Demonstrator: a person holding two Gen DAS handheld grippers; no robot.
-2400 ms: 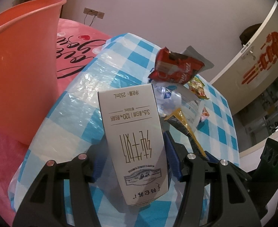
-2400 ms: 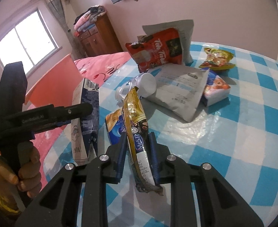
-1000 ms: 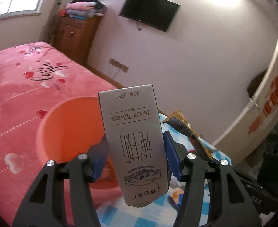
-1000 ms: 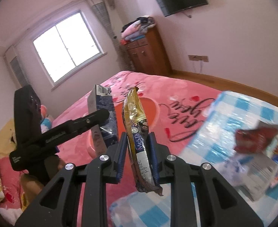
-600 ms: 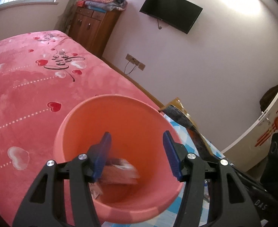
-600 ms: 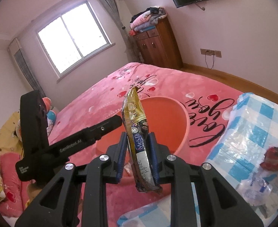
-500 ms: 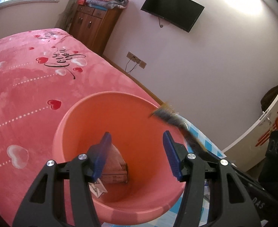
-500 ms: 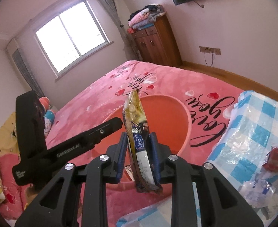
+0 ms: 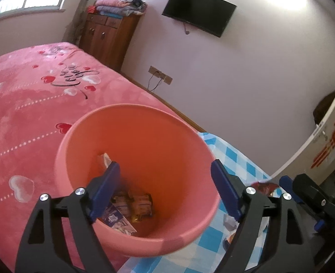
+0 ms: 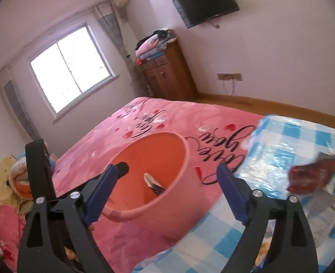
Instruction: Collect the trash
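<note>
Orange plastic: one bin (image 9: 178,234) stands on the pink bedspread (image 9: 19,104), touching the blue-checked tablecloth (image 9: 235,159).
Left view only: you look down into the bin; a heap of wrappers (image 9: 131,204) lies on its bottom, too jumbled to count; a gold packet (image 9: 104,159) leans on the inner wall.
Right view only: the same packet (image 10: 154,185) pokes up inside the bin (image 10: 167,200); one red snack bag (image 10: 313,177) sits on the cloth (image 10: 292,141); one window (image 10: 71,72) behind.
Your left gripper (image 9: 165,183): jaws have just been spreading; nothing between them; released.
Your right gripper (image 10: 167,186): jaws have just been spreading too; released, nothing gripped.
Count: two grippers, one bin.
</note>
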